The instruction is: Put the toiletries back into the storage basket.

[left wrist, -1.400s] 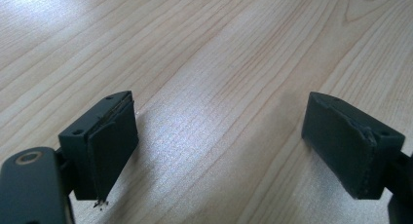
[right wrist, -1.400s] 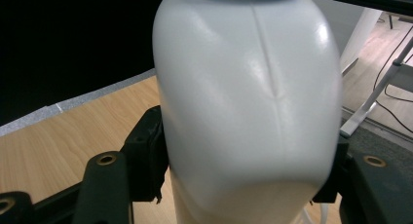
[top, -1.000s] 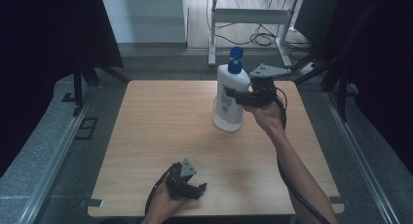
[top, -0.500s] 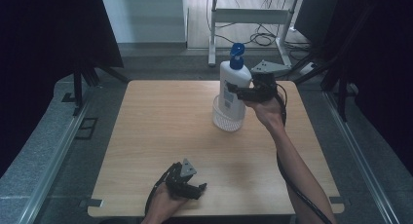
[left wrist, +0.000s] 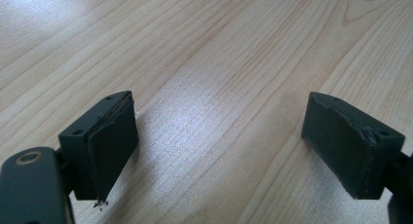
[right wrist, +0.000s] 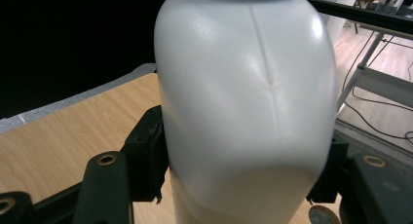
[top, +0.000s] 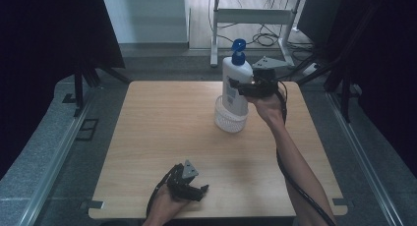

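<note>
A white pump bottle (top: pixel 232 76) with a blue pump head (top: pixel 238 46) hangs upright at the far right of the wooden table (top: pixel 162 127). Its base is at the rim of a small white round basket (top: pixel 230 122). My right gripper (top: pixel 240 88) is shut on the bottle's middle from the right. In the right gripper view the bottle (right wrist: pixel 243 87) sits between both jaws of the right gripper (right wrist: pixel 243 165), pads pressed on its sides. My left gripper (top: pixel 199 190) lies near the front edge, open; in the left gripper view, the left gripper (left wrist: pixel 219 146) has bare wood between its jaws.
A metal-framed stand (top: pixel 251 14) and loose cables (top: pixel 265 39) lie on the floor beyond the far edge. Dark curtains hang on both sides. Grey matting (top: pixel 54 152) surrounds the table. Open wood stretches across the table's left and middle.
The bottle has risen a little in my right gripper, its base coming up out of the white basket. The left gripper has stayed where it was.
</note>
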Demonstrator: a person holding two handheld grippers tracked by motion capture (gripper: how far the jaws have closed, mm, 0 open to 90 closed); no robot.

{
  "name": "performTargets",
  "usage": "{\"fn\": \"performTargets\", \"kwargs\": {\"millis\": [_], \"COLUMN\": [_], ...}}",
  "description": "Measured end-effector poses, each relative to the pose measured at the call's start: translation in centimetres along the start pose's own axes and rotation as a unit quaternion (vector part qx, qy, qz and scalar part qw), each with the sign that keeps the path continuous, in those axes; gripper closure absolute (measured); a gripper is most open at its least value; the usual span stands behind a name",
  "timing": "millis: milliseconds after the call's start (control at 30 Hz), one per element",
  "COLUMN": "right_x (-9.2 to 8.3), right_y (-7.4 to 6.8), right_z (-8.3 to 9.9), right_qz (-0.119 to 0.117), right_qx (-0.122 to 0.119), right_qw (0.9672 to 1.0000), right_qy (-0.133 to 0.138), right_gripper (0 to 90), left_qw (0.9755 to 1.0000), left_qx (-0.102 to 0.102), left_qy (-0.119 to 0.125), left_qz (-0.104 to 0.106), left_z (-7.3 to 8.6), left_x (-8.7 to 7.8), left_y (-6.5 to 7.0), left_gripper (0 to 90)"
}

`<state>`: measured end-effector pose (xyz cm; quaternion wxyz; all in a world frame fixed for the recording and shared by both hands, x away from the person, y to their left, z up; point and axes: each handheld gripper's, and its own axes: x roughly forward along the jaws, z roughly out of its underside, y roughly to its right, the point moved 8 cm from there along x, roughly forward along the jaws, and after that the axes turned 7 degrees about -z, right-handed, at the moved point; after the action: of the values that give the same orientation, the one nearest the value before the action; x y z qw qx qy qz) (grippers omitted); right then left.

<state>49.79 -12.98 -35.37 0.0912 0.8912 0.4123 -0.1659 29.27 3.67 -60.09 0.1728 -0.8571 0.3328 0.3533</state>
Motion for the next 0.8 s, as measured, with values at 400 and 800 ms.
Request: {"fn": "performTargets", "kwargs": {"millis": [400, 800], "right_x": [1.3, 3.2], "right_y": [0.6, 0.1], "right_z": [0.1, 1.7], "right_qz": [0.006, 0.001], "right_qx": [-0.003, -0.007], "right_qw": [1.0000, 1.0000], "right_qy": [0.004, -0.004], "right_gripper": [37.7, 37.7], "left_qw": [1.0000, 1.0000], "left_qx": [0.001, 0.000], "left_qy": [0.000, -0.001], "left_qz": [0.001, 0.000], "left_z": [0.0, 0.0], "left_x": [0.0, 0.0], "left_y": [0.0, 0.0], "left_gripper": [12.6, 12.6]}}
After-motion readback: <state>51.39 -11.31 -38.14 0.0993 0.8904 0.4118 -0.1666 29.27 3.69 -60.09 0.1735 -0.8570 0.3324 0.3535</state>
